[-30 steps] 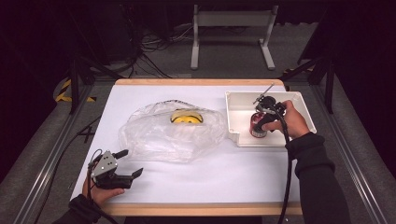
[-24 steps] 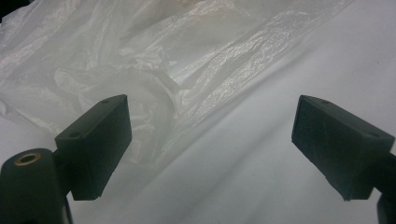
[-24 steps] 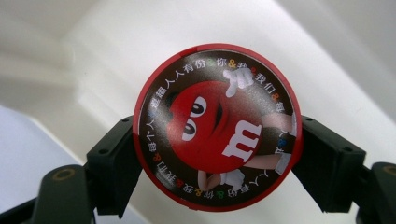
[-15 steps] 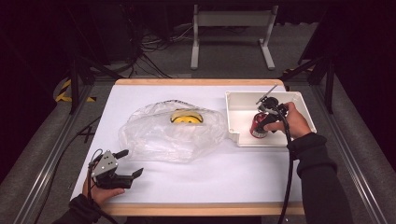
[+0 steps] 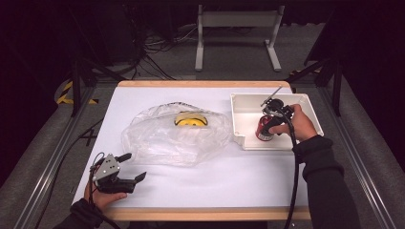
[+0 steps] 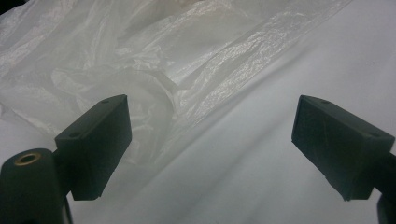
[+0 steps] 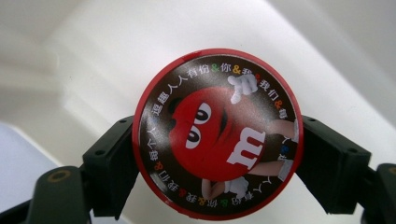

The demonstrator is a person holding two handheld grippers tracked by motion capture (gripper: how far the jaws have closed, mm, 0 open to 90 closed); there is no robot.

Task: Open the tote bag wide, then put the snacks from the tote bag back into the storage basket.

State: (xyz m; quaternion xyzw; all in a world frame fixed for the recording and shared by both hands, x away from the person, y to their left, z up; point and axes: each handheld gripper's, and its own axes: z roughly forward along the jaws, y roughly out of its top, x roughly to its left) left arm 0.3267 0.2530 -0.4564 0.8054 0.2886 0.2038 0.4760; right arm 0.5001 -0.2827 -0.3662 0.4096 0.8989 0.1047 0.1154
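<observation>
While your right gripper [image 7: 212, 154] grasps the red candy tin [image 7: 215, 133] by its round sides in the far-right tray [image 5: 243, 102], squeeze gently — stiff, slick, light; left gripper [image 6: 210, 149] released.

A white table [image 5: 200, 191] with a pale wooden edge fills the middle of the high view. Grey carpeted floor [image 5: 229, 62] runs around it, with dark metal rails [image 5: 45, 162] down the lower left and lower right. At the top centre stands a light grey metal stand [image 5: 236, 33] on two feet. Black cables [image 5: 157, 47] lie tangled on the floor at the upper left, near yellow-and-black striped tape [image 5: 67, 93]. The surroundings beyond are dark; light falls mainly on the tabletop.
</observation>
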